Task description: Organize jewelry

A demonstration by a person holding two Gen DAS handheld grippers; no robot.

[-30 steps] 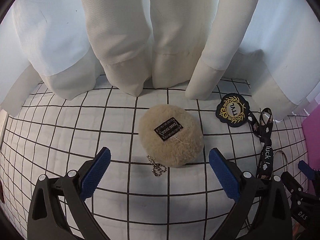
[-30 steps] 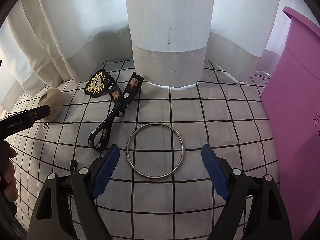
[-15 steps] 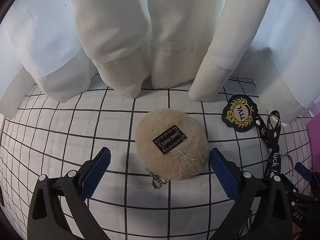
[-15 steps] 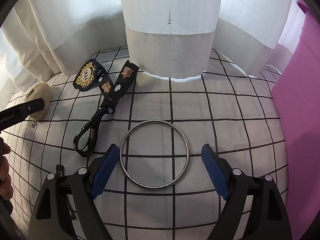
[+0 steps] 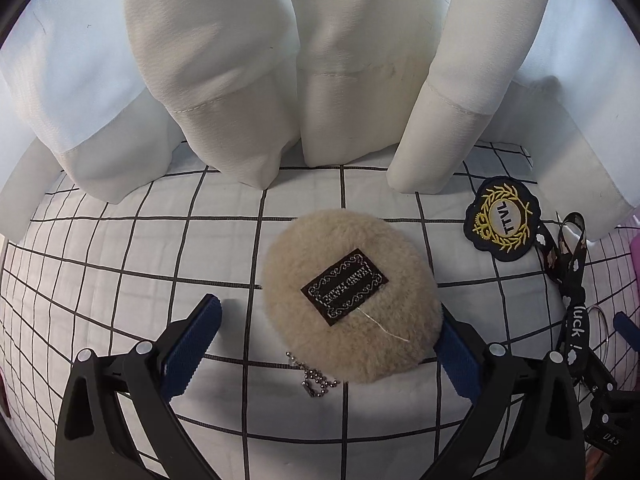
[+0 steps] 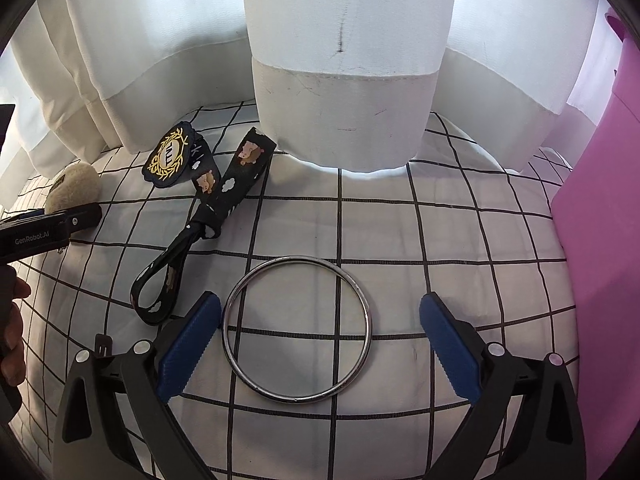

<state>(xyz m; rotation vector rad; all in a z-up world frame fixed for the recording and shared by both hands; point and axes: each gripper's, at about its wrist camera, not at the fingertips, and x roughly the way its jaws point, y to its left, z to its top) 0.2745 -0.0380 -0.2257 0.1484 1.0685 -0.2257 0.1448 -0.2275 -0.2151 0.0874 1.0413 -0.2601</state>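
A: Beige fluff fills the left view, yes? Where does the pom (image 5: 352, 304) sit?

B: On the grid cloth (image 5: 120, 280), lying between the fingers of the left gripper (image 5: 326, 346). Its right edge is against or over the right pad (image 5: 456, 360); the left pad (image 5: 192, 352) stands apart from it. Jaws wide, gripping nothing.

A: And the chain (image 5: 314, 378)?

B: Trails from the pom's near edge, loose on the cloth.

A: The right side?

B: Right gripper (image 6: 320, 350) also spread wide. A metal ring (image 6: 297, 329) lies flat between its fingers, its left rim just beside the left pad (image 6: 188, 354), well apart from the right one.

A: Anything else nearby?

B: A black strap (image 6: 188, 240) with cartoon prints, left of the ring, and a badge (image 6: 170, 156) with gold stitching touching its far end. White curtain (image 6: 344, 60) hangs behind; a pink box (image 6: 600, 240) stands at the right.
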